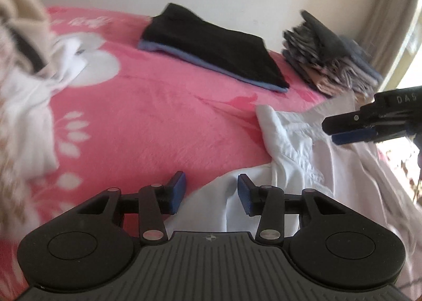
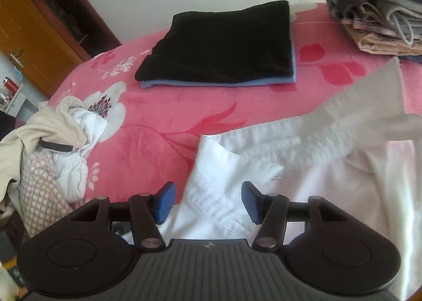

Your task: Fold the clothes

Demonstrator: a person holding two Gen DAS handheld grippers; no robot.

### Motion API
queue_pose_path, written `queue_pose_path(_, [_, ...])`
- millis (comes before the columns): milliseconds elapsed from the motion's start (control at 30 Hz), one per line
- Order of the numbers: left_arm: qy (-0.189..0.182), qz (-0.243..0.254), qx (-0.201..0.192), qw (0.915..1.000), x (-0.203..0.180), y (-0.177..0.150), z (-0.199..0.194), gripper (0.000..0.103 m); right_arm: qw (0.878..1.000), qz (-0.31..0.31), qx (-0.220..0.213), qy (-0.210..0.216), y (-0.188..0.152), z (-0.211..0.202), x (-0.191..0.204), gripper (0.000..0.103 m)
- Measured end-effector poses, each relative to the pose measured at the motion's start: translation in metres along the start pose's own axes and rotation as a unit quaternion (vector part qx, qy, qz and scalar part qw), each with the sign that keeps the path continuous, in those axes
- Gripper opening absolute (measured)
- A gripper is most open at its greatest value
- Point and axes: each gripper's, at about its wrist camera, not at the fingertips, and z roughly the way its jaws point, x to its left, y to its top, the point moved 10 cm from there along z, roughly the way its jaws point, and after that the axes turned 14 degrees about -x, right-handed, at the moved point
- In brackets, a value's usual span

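Pink flowered bedding (image 2: 163, 105) covers the bed, and a white shirt (image 2: 224, 177) lies rumpled on its near side. It looks light, limp and easy to drag, so the stiffer collar or a seam seems the best hold. Left gripper (image 1: 211, 192) and right gripper (image 2: 207, 202) both hang released, holding nothing. No containers show.

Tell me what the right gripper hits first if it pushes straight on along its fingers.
Most likely the white shirt: its collar area lies directly past the open right gripper, between the fingers. Depth is hard to judge, but nothing else shows in that line.
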Motion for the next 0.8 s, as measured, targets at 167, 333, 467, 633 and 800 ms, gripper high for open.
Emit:
queue_pose_path(167, [0.003, 0.052, -0.013, 0.9986, -0.006, -0.007, -0.01, 0.0, 1.0, 0.014, 0.002, -0.017, -0.002, 0.0, -0.022, 0.058])
queue_pose_path(333, [0.07, 0.001, -0.084, 0.994, 0.017, 0.012, -0.021, 0.0, 0.999, 0.034, -0.003, -0.021, -0.004, 0.005, -0.033, 0.058])
queue_pose_path(467, [0.101, -0.022, -0.072, 0.9921, 0.032, 0.004, -0.012, 0.0, 0.999, 0.028, -0.008, -0.016, -0.005, 0.011, -0.03, 0.058])
queue_pose_path(633, [0.119, -0.006, -0.076, 0.99, 0.028, 0.001, -0.009, 0.0, 1.0, 0.015, -0.025, -0.011, -0.003, 0.022, -0.023, 0.058])
queue_pose_path(800, [0.128, -0.001, -0.073, 0.9891, 0.03, 0.001, -0.008, 0.005, 0.999, 0.021, -0.032, -0.014, 0.002, 0.039, -0.023, 0.056])
